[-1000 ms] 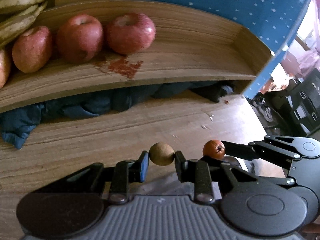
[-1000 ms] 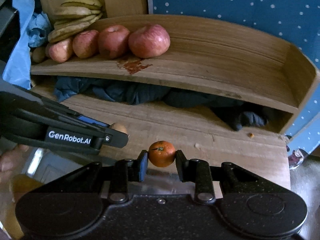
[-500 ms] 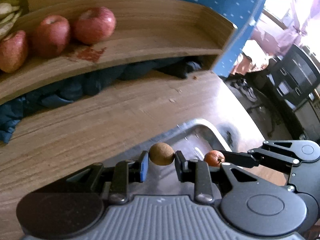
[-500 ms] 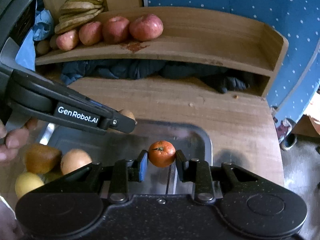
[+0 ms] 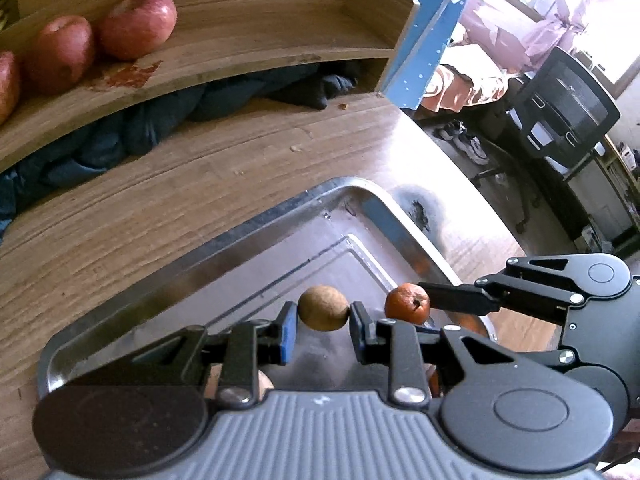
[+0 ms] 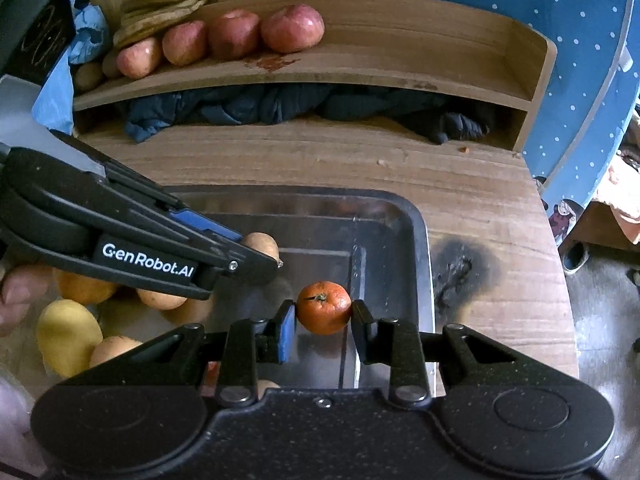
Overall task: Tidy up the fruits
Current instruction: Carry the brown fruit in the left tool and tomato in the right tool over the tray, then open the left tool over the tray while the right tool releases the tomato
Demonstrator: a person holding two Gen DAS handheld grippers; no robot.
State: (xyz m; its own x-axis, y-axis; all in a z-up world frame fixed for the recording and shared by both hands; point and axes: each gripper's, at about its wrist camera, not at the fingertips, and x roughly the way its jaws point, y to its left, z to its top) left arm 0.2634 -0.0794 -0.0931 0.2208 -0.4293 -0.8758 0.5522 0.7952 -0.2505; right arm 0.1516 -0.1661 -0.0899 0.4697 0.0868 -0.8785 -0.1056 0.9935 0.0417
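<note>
- The tangerine (image 6: pixel 324 307) sits clamped in the right claw (image 6: pixel 323 314), hanging above the tray's (image 6: pixel 416 216) bare right end.
- A small brown fruit (image 5: pixel 323 307) is pinched in the left claw (image 5: pixel 322 317), just beside it over the same tray.
- Both look mid-carry; next, I'd guess, comes lowering and releasing, clear of the fruit pile (image 6: pixel 76 332).
- Apples (image 6: pixel 292 28) line the shelf (image 6: pixel 360 68) behind the counter (image 6: pixel 460 184).

Black left gripper (image 6: pixel 256 258) with white "GenRobot.AI" lettering, blue-padded jaws, silver screws, ribbed grey housing
</note>
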